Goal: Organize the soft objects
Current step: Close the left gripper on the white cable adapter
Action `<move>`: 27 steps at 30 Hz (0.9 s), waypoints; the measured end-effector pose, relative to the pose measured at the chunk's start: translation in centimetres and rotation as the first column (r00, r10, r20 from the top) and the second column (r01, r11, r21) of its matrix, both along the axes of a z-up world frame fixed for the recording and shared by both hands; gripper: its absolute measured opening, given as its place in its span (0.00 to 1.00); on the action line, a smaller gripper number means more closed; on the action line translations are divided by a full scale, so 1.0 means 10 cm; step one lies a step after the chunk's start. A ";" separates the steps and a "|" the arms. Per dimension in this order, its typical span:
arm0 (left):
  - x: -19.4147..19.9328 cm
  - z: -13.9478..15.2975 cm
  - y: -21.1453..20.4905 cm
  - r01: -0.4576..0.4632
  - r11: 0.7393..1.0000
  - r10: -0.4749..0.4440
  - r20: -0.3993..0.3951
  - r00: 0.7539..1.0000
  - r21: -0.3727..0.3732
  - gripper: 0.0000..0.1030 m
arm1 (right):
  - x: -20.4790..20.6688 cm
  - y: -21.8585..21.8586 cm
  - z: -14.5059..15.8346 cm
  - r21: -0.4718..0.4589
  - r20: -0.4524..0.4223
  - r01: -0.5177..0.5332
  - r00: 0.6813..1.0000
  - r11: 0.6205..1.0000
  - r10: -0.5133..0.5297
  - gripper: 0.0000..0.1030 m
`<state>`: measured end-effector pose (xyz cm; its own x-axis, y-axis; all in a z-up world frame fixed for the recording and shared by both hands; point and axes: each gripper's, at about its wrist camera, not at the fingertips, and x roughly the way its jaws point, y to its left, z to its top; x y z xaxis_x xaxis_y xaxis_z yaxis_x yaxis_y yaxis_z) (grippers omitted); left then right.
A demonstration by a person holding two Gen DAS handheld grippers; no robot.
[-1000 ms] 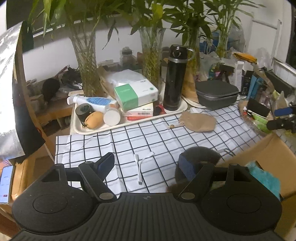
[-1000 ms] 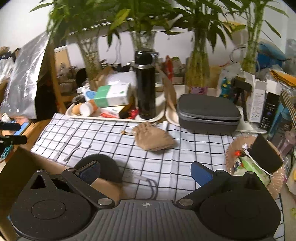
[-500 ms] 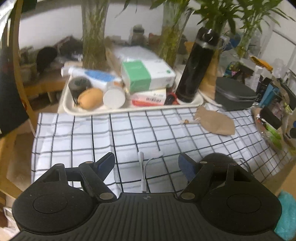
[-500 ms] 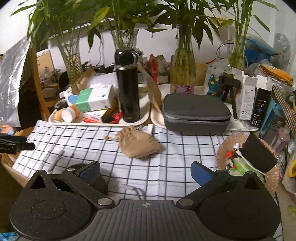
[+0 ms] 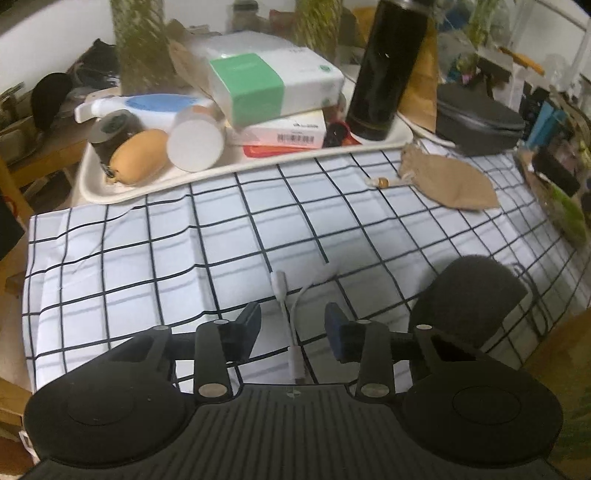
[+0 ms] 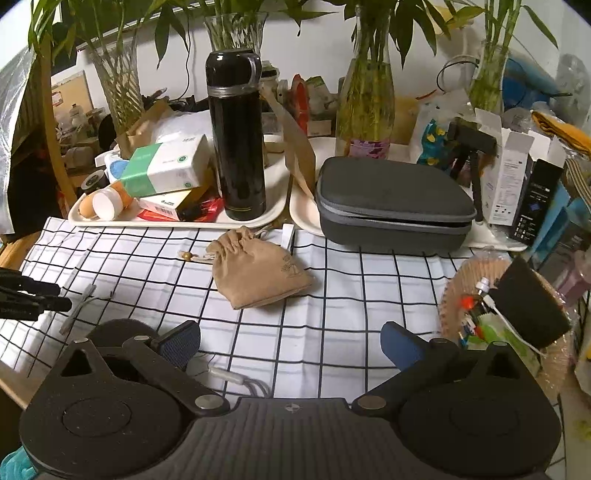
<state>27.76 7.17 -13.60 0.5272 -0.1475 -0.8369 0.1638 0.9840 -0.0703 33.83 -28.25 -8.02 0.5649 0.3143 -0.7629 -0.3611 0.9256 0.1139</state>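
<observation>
Covered by a white black-grid cloth [image 5: 147, 258]. Lying on it: a thin white adapter cable [image 5: 286, 314], a tan drawstring pouch [image 6: 258, 273], a dark round pad [image 5: 469, 295] (near edge), two cluttered cream trays [image 6: 273, 206] behind.

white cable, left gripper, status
Left gripper closing around the white cable, pads not yet touching. Right gripper open, empty, tan pouch beyond it. Dark round pad beside, not blocking.

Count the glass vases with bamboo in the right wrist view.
4: one far left, one behind the black flask, one behind the grey case, one far right. Clutter may hide others.
</observation>
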 end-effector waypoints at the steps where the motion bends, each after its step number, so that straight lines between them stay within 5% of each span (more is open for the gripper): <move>1: 0.01 -0.02 -0.01 0.005 1.000 -0.005 -0.004 1.000 0.003 0.35 | 0.02 0.01 -0.01 -0.002 0.001 0.001 1.000 1.000 -0.001 1.00; 11: 0.05 -0.20 -0.18 0.068 0.991 -0.067 -0.007 0.998 0.120 0.26 | 0.13 0.04 -0.05 -0.011 0.008 -0.004 1.000 1.000 0.004 1.00; 18: 0.02 -0.20 -0.17 0.068 0.990 -0.067 -0.006 0.998 0.126 0.22 | 0.12 0.06 -0.06 -0.026 0.008 -0.013 1.000 1.000 0.014 1.00; 21: 0.02 -0.19 -0.16 0.046 0.988 -0.045 -0.007 0.999 0.148 0.06 | 0.11 0.06 -0.06 -0.033 0.013 -0.019 1.000 0.999 0.019 1.00; 27: 0.04 -0.17 -0.11 0.022 0.993 -0.019 -0.025 1.000 0.115 0.05 | 0.11 0.08 -0.07 -0.045 0.015 -0.023 1.000 0.999 0.024 1.00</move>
